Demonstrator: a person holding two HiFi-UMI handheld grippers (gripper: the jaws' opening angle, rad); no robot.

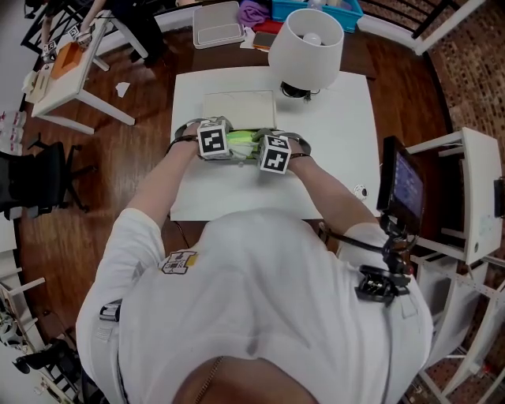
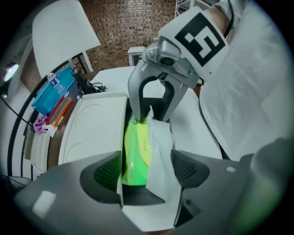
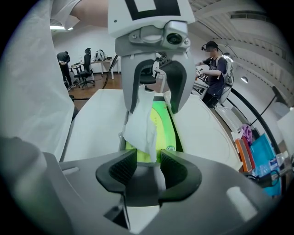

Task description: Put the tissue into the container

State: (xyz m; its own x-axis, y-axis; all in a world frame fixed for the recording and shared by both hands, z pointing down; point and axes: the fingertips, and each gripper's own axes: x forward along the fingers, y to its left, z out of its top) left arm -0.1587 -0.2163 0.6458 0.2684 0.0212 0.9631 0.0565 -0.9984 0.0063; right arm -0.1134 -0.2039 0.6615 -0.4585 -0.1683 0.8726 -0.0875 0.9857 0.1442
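Note:
A green tissue pack point(image 1: 243, 140) is held above the middle of the white table point(image 1: 347, 158), with a white tissue point(image 2: 161, 156) sticking up out of its top. My left gripper point(image 1: 231, 147) grips one end; in the left gripper view its jaws point(image 2: 147, 172) are shut on the pack point(image 2: 135, 151). My right gripper point(image 1: 257, 151) holds the other end, with pack and tissue point(image 3: 140, 128) between its narrow jaws point(image 3: 149, 167). Each gripper shows in the other's view point(image 2: 151, 112) point(image 3: 154, 101). The flat white container point(image 1: 239, 109) lies just beyond the pack.
A white lamp point(image 1: 306, 43) stands at the table's far edge, right of the container. A screen on a stand point(image 1: 402, 181) is at the right. A blue bin point(image 1: 316, 9) and a grey tray point(image 1: 218, 24) sit behind. People point(image 3: 213, 69) stand in the background.

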